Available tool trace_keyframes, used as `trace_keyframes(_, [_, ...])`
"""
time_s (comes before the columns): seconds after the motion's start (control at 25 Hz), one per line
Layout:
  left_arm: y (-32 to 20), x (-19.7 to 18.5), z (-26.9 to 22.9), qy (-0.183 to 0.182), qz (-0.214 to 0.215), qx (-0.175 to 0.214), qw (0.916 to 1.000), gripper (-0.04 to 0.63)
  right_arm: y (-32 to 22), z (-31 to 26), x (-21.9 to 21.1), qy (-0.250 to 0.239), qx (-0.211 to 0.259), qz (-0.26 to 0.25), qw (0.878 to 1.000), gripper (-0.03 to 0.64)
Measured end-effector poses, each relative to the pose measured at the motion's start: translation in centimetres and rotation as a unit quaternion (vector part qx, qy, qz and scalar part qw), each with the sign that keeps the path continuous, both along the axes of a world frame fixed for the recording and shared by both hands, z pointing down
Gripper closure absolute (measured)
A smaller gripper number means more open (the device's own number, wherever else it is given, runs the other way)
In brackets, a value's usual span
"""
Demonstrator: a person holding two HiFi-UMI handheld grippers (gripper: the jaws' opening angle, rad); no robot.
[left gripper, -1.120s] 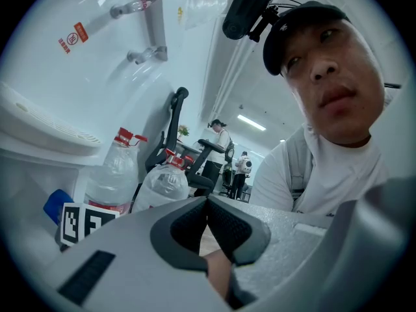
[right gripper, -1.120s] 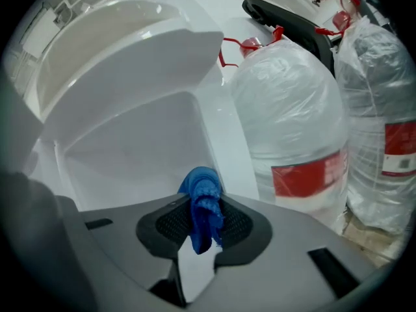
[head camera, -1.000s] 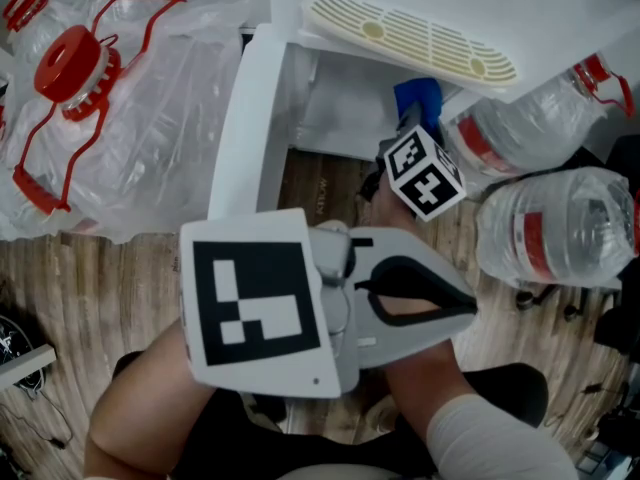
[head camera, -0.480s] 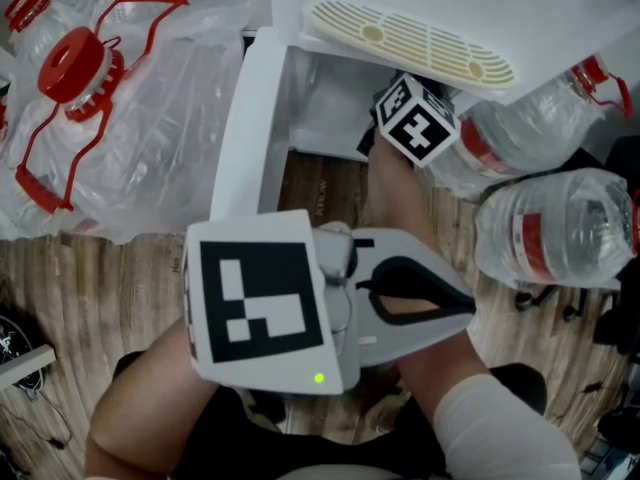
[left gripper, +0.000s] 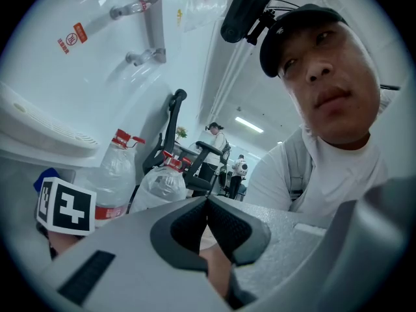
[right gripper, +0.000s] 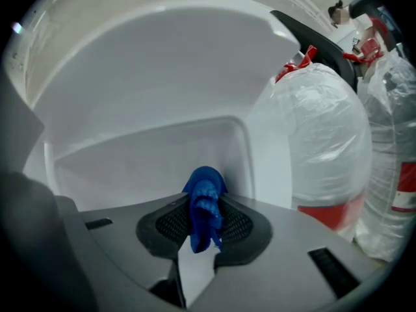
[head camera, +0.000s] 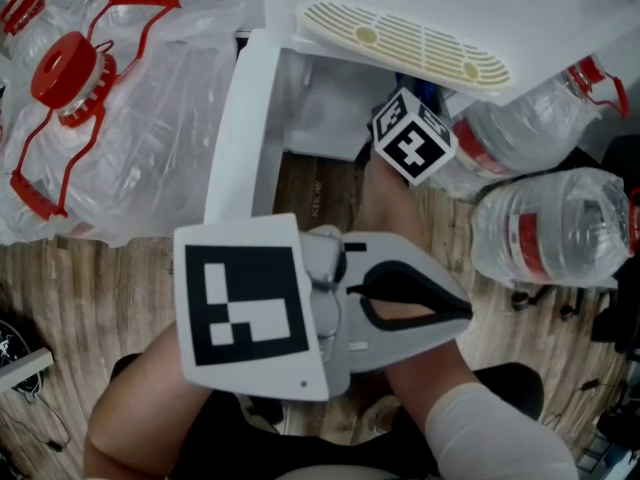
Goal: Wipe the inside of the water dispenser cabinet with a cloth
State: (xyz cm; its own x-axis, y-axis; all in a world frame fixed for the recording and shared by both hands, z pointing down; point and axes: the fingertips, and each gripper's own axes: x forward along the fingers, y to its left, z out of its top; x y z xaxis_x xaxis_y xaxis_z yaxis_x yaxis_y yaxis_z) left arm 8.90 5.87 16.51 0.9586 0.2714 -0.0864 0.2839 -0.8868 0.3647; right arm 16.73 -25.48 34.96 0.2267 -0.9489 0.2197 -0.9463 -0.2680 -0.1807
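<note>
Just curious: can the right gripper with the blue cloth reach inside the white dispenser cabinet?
Probably yes: the white door stands open, and the right gripper, shut on the blue cloth, faces into the white dispenser cabinet, nothing between.

Floor: wood-grain boards [head camera: 90, 288] | Right: two full water bottles [head camera: 555, 230] with red-banded labels, upright, side by side | Left: empty jug [head camera: 62, 73] with red cap and handles, against crumpled clear plastic sheet [head camera: 180, 128] | Background: black office chair [left gripper: 174, 119]; bystander [left gripper: 216, 134] far off.
</note>
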Motion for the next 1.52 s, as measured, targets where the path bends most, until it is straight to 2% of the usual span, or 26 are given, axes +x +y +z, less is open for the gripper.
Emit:
trace_keyframes(0.48, [0.0,0.0,0.0,0.000,0.000,0.002,1.0000,0.592,4.0,-1.9,1.0,-0.006,0.024,-0.002,1.000,0.531])
trace_keyframes(0.68, [0.2,0.2,0.1,-0.002,0.002,0.002,1.0000,0.592,2.5,-1.6,-0.5,-0.005,0.019,-0.029,0.999,0.531])
trace_keyframes(1.0, [0.0,0.0,0.1,-0.001,0.000,0.001,1.0000,0.592,-0.4,-2.8,-0.3,0.006,0.024,-0.022,0.999,0.531])
trace_keyframes(1.52, [0.2,-0.1,0.0,0.000,0.001,0.001,1.0000,0.592,3.8,-3.5,0.9,0.010,0.030,-0.034,0.999,0.531])
